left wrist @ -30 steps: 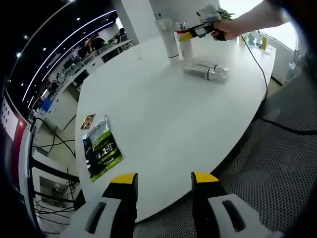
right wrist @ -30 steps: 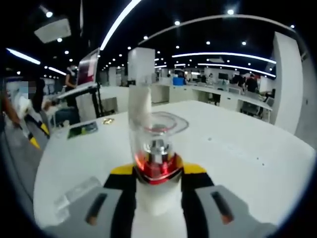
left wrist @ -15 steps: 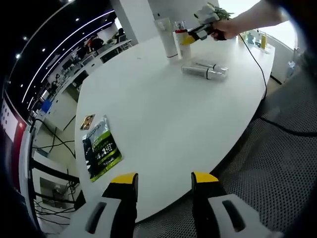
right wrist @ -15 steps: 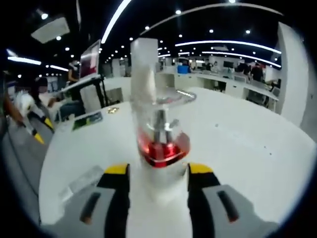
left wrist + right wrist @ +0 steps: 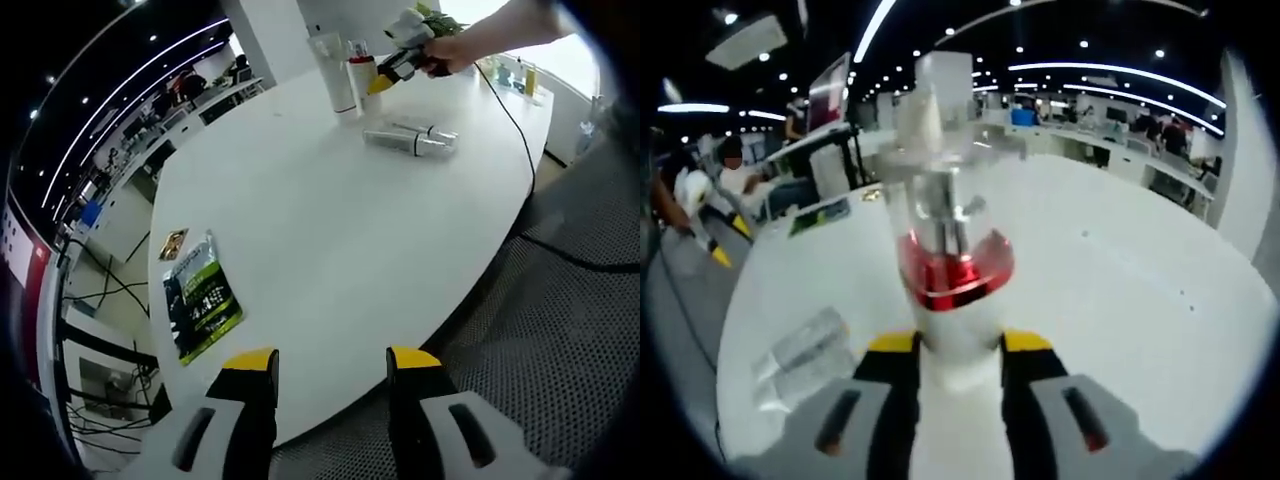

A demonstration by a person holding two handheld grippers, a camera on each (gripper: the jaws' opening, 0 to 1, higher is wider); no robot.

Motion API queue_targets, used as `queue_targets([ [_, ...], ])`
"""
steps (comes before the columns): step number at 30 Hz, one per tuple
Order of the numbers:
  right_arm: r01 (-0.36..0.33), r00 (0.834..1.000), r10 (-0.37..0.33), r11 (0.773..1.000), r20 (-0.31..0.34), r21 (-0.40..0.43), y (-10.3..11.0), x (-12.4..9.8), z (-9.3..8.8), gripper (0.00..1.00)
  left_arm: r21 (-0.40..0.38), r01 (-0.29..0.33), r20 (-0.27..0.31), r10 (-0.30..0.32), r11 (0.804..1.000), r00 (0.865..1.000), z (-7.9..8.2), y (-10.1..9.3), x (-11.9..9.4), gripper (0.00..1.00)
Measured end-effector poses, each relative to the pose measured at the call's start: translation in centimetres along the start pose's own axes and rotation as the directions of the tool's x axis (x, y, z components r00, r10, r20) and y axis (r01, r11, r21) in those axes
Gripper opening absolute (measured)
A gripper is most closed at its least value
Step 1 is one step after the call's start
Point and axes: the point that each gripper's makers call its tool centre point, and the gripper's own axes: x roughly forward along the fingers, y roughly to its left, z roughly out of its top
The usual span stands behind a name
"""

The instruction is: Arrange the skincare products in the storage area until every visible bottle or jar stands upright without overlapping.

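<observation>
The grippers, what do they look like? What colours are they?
Each gripper has two chunky grey jaws with bright yellow tips and a dark slot in each jaw. The left gripper and the right gripper look alike. In the left gripper view, the right gripper has a pale body, and a black cable trails from it across the table.

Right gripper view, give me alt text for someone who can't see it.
The right tongs grip a white pump bottle with a red collar and clear cap, close to the camera and roughly upright. Behind it a white table stretches away, with clear bottles lying flat at lower left and an office beyond.
</observation>
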Motion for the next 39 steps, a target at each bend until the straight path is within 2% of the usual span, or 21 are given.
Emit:
queue_targets([
  [21,-0.028,1.000,0.028,1.000,0.002,0.007,0.2,0.7,0.4,0.29,0.006,-0.003,-0.007,0.003,1.000,1.000,-0.1,-0.1,-0.1,0.43],
  [22,-0.023,0.999,0.023,1.000,-0.028,0.005,0.2,0.7,-0.1,0.30,0.007,-0.003,-0.006,0.003,1.000,1.000,-0.1,-0.1,-0.1,0.43],
  [24,-0.011,1.000,0.012,1.000,-0.029,0.017,0.2,0.6,-0.3,0.37,0.005,-0.003,-0.005,0.003,1.000,1.000,-0.1,-0.1,-0.1,0.43],
  [26,0.005,1.000,-0.004,0.997,-0.024,0.074,0.4,0.2,-0.7,0.42,0.007,-0.002,-0.006,0.002,1.000,1.000,-0.1,-0.1,0.0,0.43],
  [28,0.047,0.999,-0.044,0.989,-0.025,0.137,0.4,-0.7,-1.5,0.43,0.008,-0.001,-0.004,0.001,1.000,1.000,0.0,-0.1,-0.1,0.43],
  [29,0.076,0.997,-0.074,0.976,-0.017,0.204,0.6,-1.3,-2.0,0.43,0.008,-0.001,-0.003,0.001,1.000,1.000,0.0,-0.1,-0.1,0.43],
  [30,0.085,0.996,-0.084,0.970,-0.016,0.229,0.6,-1.5,-2.1,0.43,0.008,-0.001,-0.003,0.001,1.000,1.000,0.0,-0.1,-0.1,0.43],
  [31,0.105,0.994,-0.106,0.946,-0.014,0.308,1.1,-2.1,-2.6,0.43,0.009,-0.001,-0.004,0.001,1.000,1.000,0.0,-0.1,0.0,0.43],
  [33,0.114,0.992,-0.125,0.919,0.006,0.378,2.5,-2.8,-2.8,0.43,0.012,0.000,-0.004,0.000,1.000,1.000,-0.1,-0.2,0.0,0.43],
  [39,0.097,0.995,-0.089,0.900,-0.037,0.426,8.3,-2.8,-3.5,0.42,0.021,0.003,0.009,-0.004,1.000,1.000,0.2,-0.3,-0.1,0.42],
])
